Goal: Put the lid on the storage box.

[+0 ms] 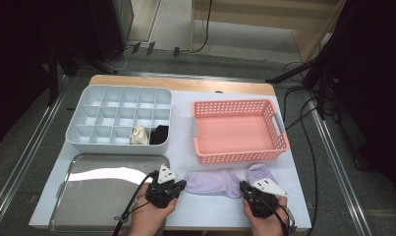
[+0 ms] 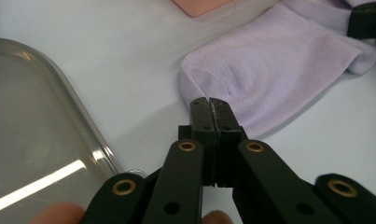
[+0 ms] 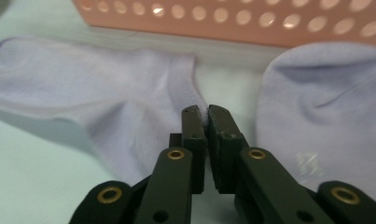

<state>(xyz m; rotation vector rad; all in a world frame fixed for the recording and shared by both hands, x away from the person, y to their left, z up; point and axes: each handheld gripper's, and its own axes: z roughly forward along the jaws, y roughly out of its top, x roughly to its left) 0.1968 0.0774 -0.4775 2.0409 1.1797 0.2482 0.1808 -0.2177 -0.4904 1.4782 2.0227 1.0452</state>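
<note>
Lavender sock (image 1: 212,181) lies flat on the white tabletop (image 1: 183,147), just in front of the pink perforated basket (image 1: 238,129) and beside the metal tray (image 1: 95,194). Left gripper (image 1: 182,184): jaws closed on the sock's left end, pinching its edge. Right gripper (image 1: 244,187): jaws closed on a fold of the sock near its right end. Grey divided organiser (image 1: 119,118), at the far left, holds a cream bundle (image 1: 139,135) and a black bundle (image 1: 159,134) in adjacent front compartments. No brand, label or writing is legible on any item.
</note>
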